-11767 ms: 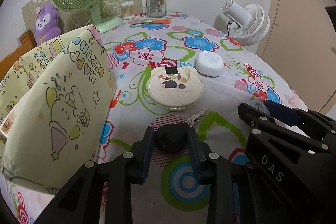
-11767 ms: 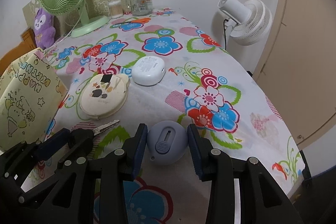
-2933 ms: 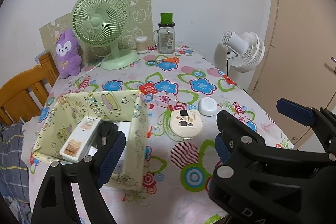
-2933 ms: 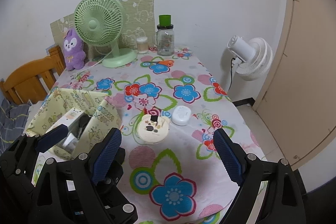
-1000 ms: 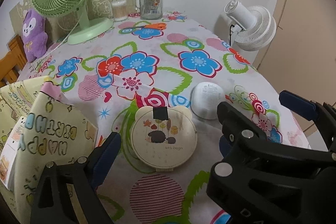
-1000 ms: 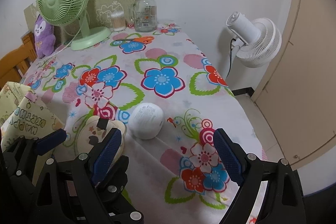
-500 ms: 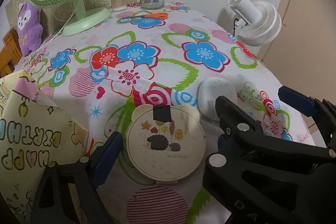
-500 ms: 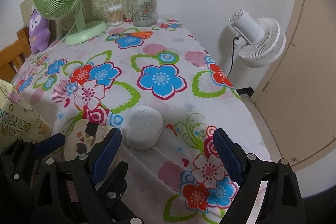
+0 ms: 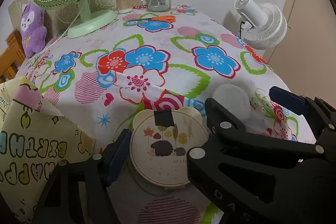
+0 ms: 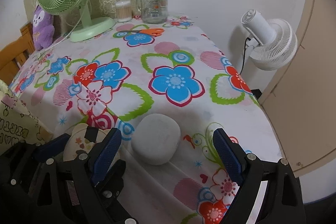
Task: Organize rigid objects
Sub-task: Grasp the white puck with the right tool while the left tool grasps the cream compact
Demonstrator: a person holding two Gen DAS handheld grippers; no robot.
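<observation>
Both hands have come down close to the surface (image 10: 189,51) since a second ago, and the round things that lay small and distant now fill the space between the fingers. On the left, the left gripper (image 9: 166,144) straddles the cream compact (image 9: 168,146), a flat round case with a hedgehog print and a black tape patch, lying flat on the flowered cloth. Its jaws are closing with the compact between them: the blue pad on the near side sits right at the rim, but whether the far pad, hidden behind the black frame, presses yet I cannot tell, so I would not call it held.

On the right, the right gripper (image 10: 166,150) stands wide open over the white pebble-shaped case (image 10: 156,139), which rests on the cloth just beside the compact; clear gaps show on both sides of it, so nothing is gripped there. Each hand seems to have taken the object on its own side, probably so both can be lifted together.

At the left edge stands the yellow gift bag (image 9: 31,144), near the compact, and I would guess that is where these two go.
</observation>
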